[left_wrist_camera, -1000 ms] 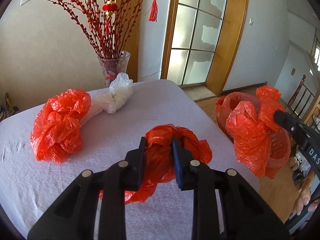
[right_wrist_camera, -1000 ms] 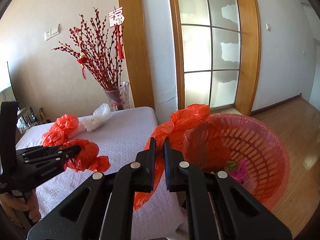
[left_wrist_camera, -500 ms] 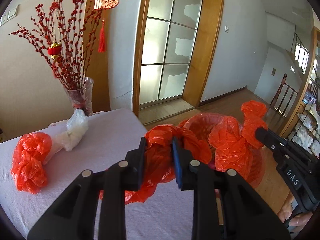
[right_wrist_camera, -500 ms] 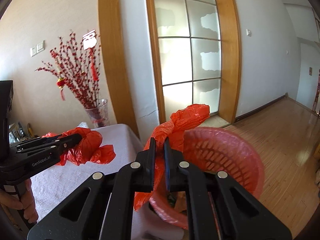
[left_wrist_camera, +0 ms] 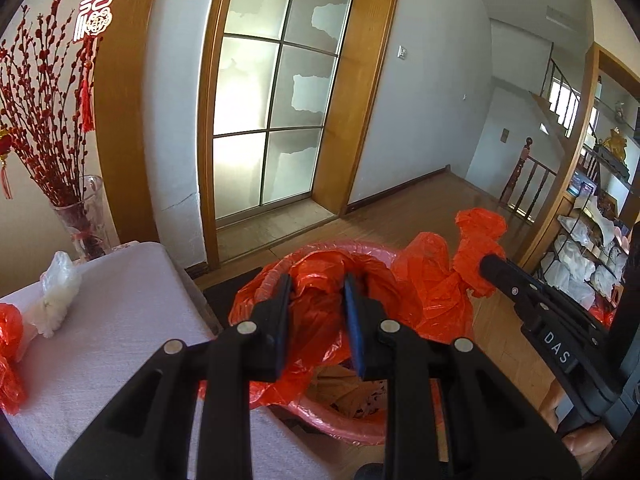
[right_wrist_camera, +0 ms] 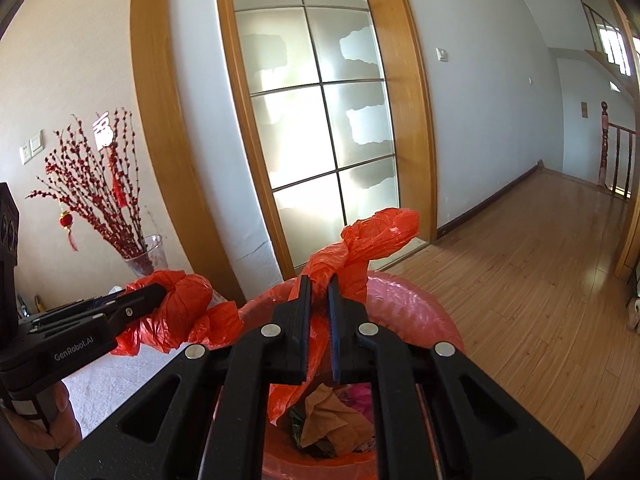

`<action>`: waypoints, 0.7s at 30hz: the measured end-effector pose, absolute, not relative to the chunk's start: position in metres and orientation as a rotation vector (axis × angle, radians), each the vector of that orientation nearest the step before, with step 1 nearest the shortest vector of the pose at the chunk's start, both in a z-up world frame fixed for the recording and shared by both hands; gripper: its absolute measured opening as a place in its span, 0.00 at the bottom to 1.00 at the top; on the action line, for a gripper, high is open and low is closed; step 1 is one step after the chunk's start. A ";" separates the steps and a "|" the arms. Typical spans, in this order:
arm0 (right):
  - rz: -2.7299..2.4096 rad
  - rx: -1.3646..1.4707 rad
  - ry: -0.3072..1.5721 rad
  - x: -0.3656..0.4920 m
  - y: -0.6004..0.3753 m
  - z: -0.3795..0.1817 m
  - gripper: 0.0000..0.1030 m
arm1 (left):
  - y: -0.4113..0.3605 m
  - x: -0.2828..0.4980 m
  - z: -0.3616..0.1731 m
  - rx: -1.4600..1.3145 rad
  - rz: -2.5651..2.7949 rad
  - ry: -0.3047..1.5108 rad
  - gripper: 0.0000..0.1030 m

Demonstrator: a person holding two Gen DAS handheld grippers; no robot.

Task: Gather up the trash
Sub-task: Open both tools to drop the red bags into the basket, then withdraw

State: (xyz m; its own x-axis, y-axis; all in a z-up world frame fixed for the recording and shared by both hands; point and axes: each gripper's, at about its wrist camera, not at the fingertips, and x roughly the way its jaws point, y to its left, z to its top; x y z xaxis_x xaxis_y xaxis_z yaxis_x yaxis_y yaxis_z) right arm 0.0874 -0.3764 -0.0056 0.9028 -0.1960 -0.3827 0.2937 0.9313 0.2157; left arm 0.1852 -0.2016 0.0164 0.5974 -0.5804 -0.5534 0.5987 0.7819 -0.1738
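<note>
My left gripper (left_wrist_camera: 316,280) is shut on a crumpled red plastic bag (left_wrist_camera: 320,312) and holds it over the pink trash basket (left_wrist_camera: 352,428) beside the table. It also shows in the right wrist view (right_wrist_camera: 180,300). My right gripper (right_wrist_camera: 319,280) is shut on the red liner bag (right_wrist_camera: 372,236) of the basket (right_wrist_camera: 404,312) and holds its edge up. The liner also shows in the left wrist view (left_wrist_camera: 452,280), with the right gripper (left_wrist_camera: 492,266) at its side. Brown paper trash (right_wrist_camera: 332,420) lies inside the basket.
A table with a white cloth (left_wrist_camera: 108,320) is at the left. On it lie a white plastic bag (left_wrist_camera: 58,288), another red bag (left_wrist_camera: 8,344) and a glass vase of red branches (left_wrist_camera: 80,220). Wooden floor (right_wrist_camera: 540,280) and a glass door (left_wrist_camera: 272,100) lie beyond.
My left gripper has carried the red bag off the table to above the basket. My right gripper has kept hold of the liner, with the view tilting down into the basket.
</note>
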 end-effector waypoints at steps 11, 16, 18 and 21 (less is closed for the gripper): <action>-0.243 0.383 0.398 0.098 -0.410 -0.020 0.28 | -0.229 0.205 -0.014 -0.015 -0.720 0.729 0.37; -0.267 0.385 0.414 0.091 -0.414 -0.027 0.32 | -0.217 0.214 -0.029 -0.015 -0.665 0.767 0.44; -0.278 0.377 0.413 0.089 -0.413 -0.026 0.39 | -0.204 0.215 -0.028 -0.007 -0.628 0.756 0.49; -0.282 0.335 0.401 0.087 -0.403 -0.020 0.48 | -0.179 0.210 -0.024 0.024 -0.546 0.712 0.57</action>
